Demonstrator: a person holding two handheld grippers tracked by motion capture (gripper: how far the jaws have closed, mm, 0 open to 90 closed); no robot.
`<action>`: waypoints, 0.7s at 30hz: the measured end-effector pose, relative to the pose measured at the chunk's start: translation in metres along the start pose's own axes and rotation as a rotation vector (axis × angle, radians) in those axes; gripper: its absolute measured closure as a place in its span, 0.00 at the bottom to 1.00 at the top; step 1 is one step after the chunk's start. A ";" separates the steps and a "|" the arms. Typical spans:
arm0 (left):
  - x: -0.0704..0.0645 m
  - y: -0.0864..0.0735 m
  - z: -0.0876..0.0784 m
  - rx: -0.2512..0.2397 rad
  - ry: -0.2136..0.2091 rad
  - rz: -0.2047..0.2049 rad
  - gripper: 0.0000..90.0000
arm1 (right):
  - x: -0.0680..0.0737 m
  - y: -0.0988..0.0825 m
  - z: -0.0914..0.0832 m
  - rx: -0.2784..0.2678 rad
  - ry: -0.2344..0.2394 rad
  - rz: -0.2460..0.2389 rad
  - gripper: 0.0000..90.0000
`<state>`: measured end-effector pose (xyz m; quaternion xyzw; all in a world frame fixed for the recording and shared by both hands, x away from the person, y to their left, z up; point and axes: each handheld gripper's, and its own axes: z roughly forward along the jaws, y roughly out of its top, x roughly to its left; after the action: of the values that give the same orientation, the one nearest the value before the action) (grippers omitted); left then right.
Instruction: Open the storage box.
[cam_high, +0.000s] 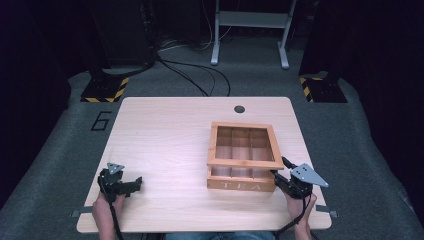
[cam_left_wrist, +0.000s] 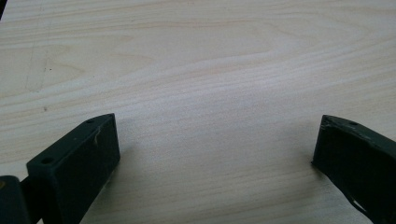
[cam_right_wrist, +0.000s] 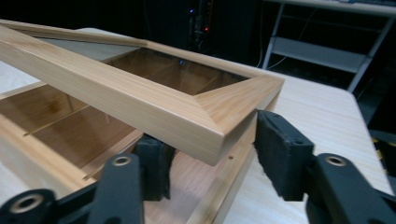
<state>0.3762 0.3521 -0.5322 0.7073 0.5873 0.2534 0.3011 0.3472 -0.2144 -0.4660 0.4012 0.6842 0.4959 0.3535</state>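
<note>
Tea box (cam_high: 241, 186), a wooden one with compartments and "TEA" on its front, is set on the right half of the table (cam_high: 165, 145), near the front edge, and its framed lid (cam_high: 244, 144) is seen raised a little at the front. The lid's near right corner (cam_right_wrist: 233, 105) is bracketed by the right gripper (cam_right_wrist: 210, 154), one pad under the corner inside the box and the other at its outer side; whether both pads press cannot be told. Well apart to the left, the left gripper (cam_left_wrist: 215, 154) is held spread wide over bare tabletop with nothing between its jaws.
</note>
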 end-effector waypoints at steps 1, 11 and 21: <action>0.000 0.000 0.000 0.000 0.000 0.000 0.00 | 0.000 0.000 0.000 0.000 0.000 0.000 0.57; 0.000 0.000 0.000 0.000 0.000 0.000 0.00 | -0.004 0.000 0.002 -0.046 -0.017 0.010 0.64; 0.000 0.000 0.000 0.000 0.000 0.000 0.00 | -0.010 0.009 0.003 -0.066 -0.011 0.036 0.70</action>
<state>0.3761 0.3521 -0.5322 0.7072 0.5875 0.2533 0.3009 0.3563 -0.2207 -0.4569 0.4045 0.6581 0.5222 0.3613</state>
